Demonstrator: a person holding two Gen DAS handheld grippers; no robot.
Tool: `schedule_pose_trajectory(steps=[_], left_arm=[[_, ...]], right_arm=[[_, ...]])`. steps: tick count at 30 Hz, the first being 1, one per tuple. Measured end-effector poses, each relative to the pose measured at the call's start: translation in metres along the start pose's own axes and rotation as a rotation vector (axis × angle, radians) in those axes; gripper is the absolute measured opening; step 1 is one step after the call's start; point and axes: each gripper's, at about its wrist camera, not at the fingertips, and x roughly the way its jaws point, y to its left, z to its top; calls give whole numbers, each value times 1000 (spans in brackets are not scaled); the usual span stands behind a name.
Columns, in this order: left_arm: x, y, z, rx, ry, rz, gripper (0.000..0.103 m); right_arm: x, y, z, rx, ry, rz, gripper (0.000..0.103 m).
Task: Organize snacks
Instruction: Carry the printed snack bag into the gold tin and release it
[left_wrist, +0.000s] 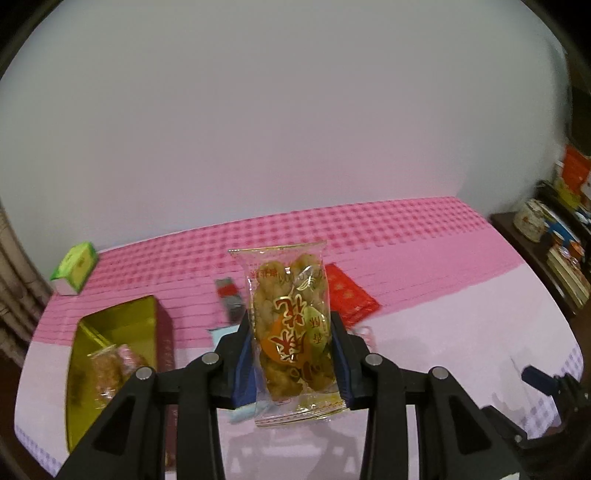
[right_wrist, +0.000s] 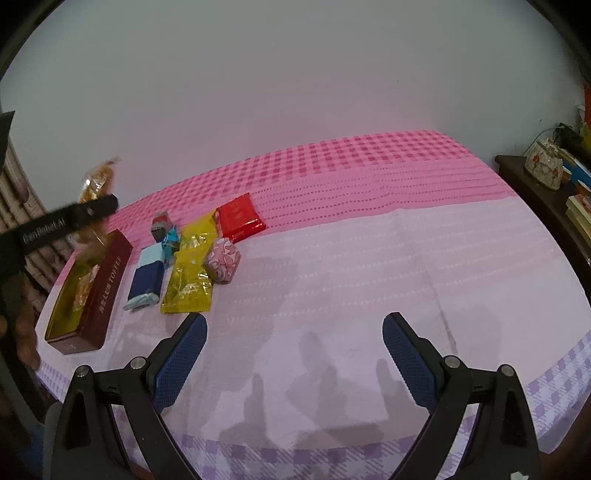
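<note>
- One clear snack packet (left_wrist: 293, 332), printed in red and gold, is clamped upright between the blue pads (left_wrist: 245, 354) of the left gripper (left_wrist: 293, 350), held clear above the tablecloth (left_wrist: 443, 332).
- Below and left of it lies the open maroon tin (right_wrist: 99, 291) with a gold lining; wrapped snacks already rest inside.
- Beside the tin, in a loose cluster: a blue bar (right_wrist: 146, 277), a yellow foil pack (right_wrist: 190, 273), a pink patterned sweet (right_wrist: 222, 260), a red packet (right_wrist: 240, 216).
- A green box (left_wrist: 75, 267) stands apart near the far left edge.
- The right gripper (right_wrist: 293, 354) hovers over bare cloth, jaws wide apart, holding nothing.
</note>
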Motion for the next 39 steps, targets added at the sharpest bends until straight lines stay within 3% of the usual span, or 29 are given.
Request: schedule_pose_trajectory(steps=[12, 27, 39], left_arm=[[1, 46, 0, -52, 21, 140, 37], [3, 104, -11, -108, 43, 243, 37], [14, 150, -36, -167, 105, 335, 38]], right_arm=[[2, 3, 0, -4, 11, 9, 95], [5, 8, -4, -19, 28, 4, 95], [8, 9, -5, -19, 43, 4, 95]])
